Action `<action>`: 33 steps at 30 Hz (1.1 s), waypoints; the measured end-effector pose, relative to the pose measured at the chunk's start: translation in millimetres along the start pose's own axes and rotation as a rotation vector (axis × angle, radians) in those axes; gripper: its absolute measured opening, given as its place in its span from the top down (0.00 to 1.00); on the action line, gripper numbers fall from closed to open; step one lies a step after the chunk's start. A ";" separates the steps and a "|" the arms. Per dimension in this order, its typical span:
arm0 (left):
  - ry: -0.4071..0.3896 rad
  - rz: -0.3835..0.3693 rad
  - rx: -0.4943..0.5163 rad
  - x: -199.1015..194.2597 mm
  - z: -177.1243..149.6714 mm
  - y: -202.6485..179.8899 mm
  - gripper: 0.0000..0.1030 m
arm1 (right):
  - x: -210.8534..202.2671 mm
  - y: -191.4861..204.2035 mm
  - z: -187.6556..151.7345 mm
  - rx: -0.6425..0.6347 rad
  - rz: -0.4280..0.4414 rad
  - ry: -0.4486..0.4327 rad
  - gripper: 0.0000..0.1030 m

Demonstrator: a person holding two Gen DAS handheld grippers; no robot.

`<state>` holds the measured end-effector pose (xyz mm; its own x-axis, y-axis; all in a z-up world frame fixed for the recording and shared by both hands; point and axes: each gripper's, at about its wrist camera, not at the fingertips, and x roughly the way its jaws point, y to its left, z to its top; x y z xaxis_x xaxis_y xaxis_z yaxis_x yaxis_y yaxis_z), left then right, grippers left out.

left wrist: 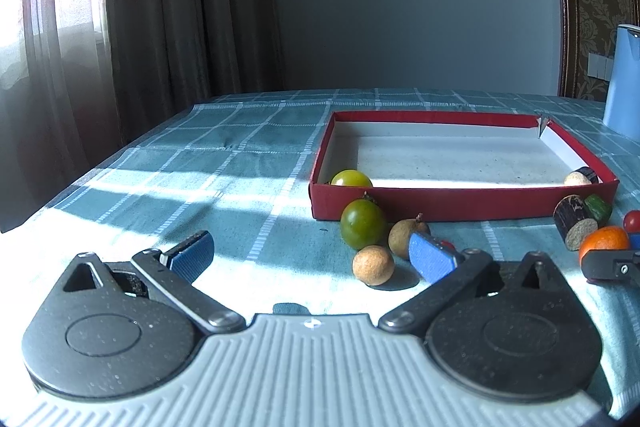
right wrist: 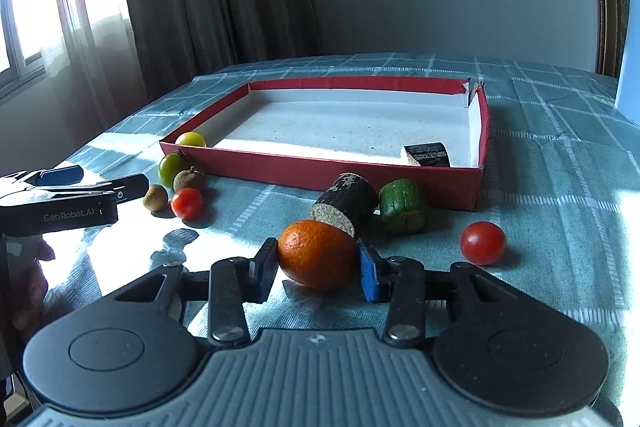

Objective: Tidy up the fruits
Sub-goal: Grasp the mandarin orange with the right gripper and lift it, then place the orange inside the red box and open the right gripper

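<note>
— Two things lie in the red box (right wrist: 320,171) so far: a yellow-green tomato (right wrist: 191,139) at its near left corner, about nine o'clock from the box's middle, and a dark cork-cored piece (right wrist: 427,155) at its near right corner, about four o'clock. My judgement: early days, most is left.

— What waits outside, left to right?

— On the checked cloth (right wrist: 560,155), from ten o'clock of the right wrist view: one green tomato (right wrist: 173,169), two brown longans (right wrist: 155,197) and (right wrist: 189,179), one red tomato (right wrist: 186,203). Then one dark cork-cored piece (right wrist: 346,201), one green chunk (right wrist: 402,201), one orange (right wrist: 318,255), and a second red tomato (right wrist: 483,242) at three o'clock. That makes eight outside.

— And the tools?

— The left gripper (left wrist: 312,255) has its jaws spread wide, nothing between them; the pale longan sits just ahead of its right pad. The right gripper (right wrist: 318,269) has a pad on each side of the orange, at its flanks. I read that as a grip, though the fruit rests on the cloth.

— Totals?

— Four tomatoes, two longans, two cork pieces, one orange, one green chunk.
</note>
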<state>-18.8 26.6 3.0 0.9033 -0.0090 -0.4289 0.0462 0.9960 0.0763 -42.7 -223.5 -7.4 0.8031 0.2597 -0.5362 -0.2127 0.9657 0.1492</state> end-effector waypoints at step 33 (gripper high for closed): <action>0.030 0.000 -0.014 6.2 0.4 3.8 0.00 | 77.5 -10.8 62.8 -0.232 -0.238 -0.005 0.56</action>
<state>-12.9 30.2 1.0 0.8900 -0.0066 -0.4559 0.0399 0.9972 0.0634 56.8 -214.2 1.6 0.8482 0.0272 -0.5290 -0.1393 0.9750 -0.1732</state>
